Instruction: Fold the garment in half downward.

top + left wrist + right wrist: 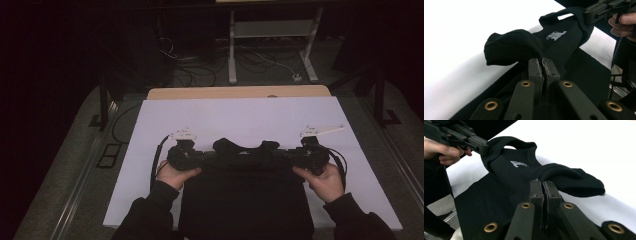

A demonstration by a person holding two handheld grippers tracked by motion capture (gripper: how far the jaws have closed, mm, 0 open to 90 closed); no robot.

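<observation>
**Black garment held at its top edge by both grippers**

While the person's two hands come in from the bottom of the high view, each one carries a gripper, and both grippers are clamped on the same black garment [245, 195]. The garment lies on a white sheet [240, 117] that covers the table [235, 92]. Its lower part rests flat on the sheet close to the person, and its top edge is raised a little between the two grippers.

The left gripper [200, 159] is held by the left hand [175, 175] at the left end of the top edge. In the left gripper view its two fingers [535, 71] are pressed together with black cloth pinched between them, so they are clenched on the garment. A thick fold of the cloth bulges out just beside the fingers, toward the white sheet.

The right gripper [285, 157] is held by the right hand [325, 181] at the right end of the top edge. In the right gripper view its fingers [536, 190] are also closed tight on the cloth, and a similar rolled fold hangs out to the side over the sheet.

Between the two grips the neck opening of the garment stands up as a loop, and a small white printed mark [556, 34] is visible on the inside of the cloth under it. The same mark [518, 164] is seen from the other gripper too.

Beyond the table, the floor is dark, with cables [200, 70] and a light metal frame [272, 35] standing on it.
</observation>
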